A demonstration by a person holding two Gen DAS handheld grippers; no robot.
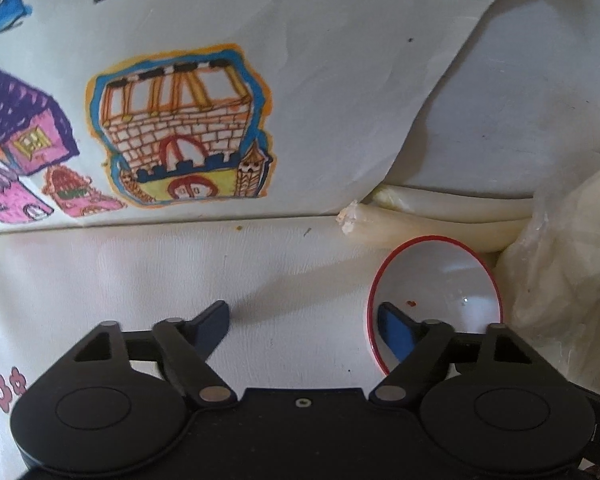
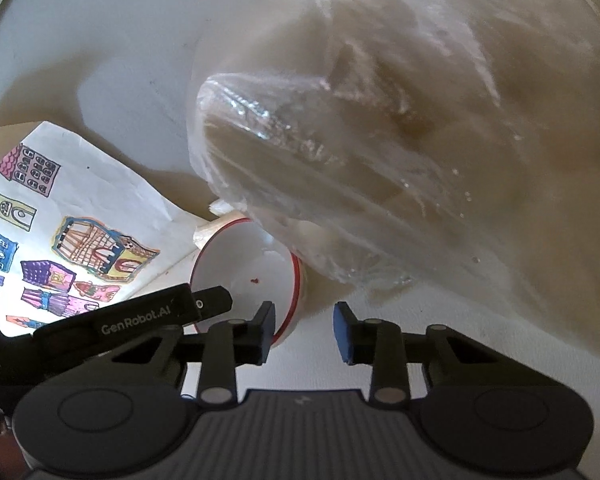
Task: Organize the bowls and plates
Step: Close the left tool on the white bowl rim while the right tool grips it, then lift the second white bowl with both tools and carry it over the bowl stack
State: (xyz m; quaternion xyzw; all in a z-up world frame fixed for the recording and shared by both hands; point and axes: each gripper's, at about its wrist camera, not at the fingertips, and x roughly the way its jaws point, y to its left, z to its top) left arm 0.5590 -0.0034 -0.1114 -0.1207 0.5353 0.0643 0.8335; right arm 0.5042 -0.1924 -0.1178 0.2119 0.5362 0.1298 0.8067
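A small white bowl with a red rim stands on the white table, at the right in the left wrist view. My left gripper is open. Its right finger reaches inside the bowl and its left finger is over bare table, so the bowl's left rim lies between the jaws. In the right wrist view the same bowl sits just ahead of my right gripper. That gripper is narrowly open astride the near rim, and a gap shows between the right pad and the bowl's wall. A black finger of the left gripper reaches over the bowl's left rim.
A large crumpled clear plastic bag lies right behind and beside the bowl, touching it; its edge shows in the left wrist view too. A paper sheet with coloured house drawings leans at the left. Cream-coloured rolls lie behind the bowl.
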